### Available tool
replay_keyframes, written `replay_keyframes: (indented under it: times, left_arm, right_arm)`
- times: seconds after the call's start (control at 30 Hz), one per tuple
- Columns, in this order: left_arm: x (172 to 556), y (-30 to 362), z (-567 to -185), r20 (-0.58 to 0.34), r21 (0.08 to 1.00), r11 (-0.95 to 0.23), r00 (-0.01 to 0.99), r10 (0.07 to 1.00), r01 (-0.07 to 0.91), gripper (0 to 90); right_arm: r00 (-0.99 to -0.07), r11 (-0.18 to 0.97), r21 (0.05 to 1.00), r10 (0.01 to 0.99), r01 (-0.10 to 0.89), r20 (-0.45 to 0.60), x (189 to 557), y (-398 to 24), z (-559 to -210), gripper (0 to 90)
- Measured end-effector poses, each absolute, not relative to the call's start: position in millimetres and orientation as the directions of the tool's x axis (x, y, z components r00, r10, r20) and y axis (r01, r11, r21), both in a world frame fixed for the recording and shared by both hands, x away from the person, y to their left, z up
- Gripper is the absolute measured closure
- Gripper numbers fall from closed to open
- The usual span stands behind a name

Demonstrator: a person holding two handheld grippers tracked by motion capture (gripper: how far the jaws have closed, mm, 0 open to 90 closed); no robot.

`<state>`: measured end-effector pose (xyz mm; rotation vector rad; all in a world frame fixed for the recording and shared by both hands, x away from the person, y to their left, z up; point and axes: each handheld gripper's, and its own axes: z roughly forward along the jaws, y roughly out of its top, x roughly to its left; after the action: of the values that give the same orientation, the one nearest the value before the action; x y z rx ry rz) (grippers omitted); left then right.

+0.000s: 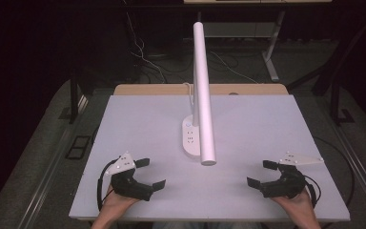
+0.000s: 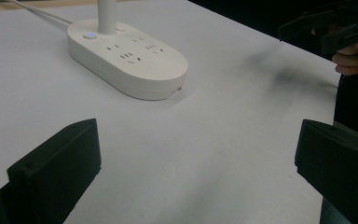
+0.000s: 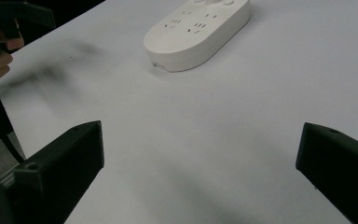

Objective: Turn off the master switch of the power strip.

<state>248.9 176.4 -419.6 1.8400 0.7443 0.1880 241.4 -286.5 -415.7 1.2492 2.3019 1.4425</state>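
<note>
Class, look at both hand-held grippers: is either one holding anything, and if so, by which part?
Nothing is held. The left hand-held gripper and right hand-held gripper are both open above the white table.

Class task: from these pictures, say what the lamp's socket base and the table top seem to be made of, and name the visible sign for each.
Socket base: probably moulded white plastic, smooth with a slight sheen; its rounded edges, cut socket slots and side seam suggest it.

Table top: a pale matt sheet, perhaps laminate or a mat; it shows soft shadows and no glare. A wood-coloured edge shows at its far side.
</note>
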Motion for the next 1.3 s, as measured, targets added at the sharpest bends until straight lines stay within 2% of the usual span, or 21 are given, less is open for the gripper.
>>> replay_keyframes:
  times: [1.3]
  left_arm:
    - [254,175,-404,-0.217,0.875,-0.255,0.803,0.555,0.413,0.0]
  right_arm:
    - [-0.65,0.219,0.79,0.709,0.572,0.274,241,-285,-416,0.2]
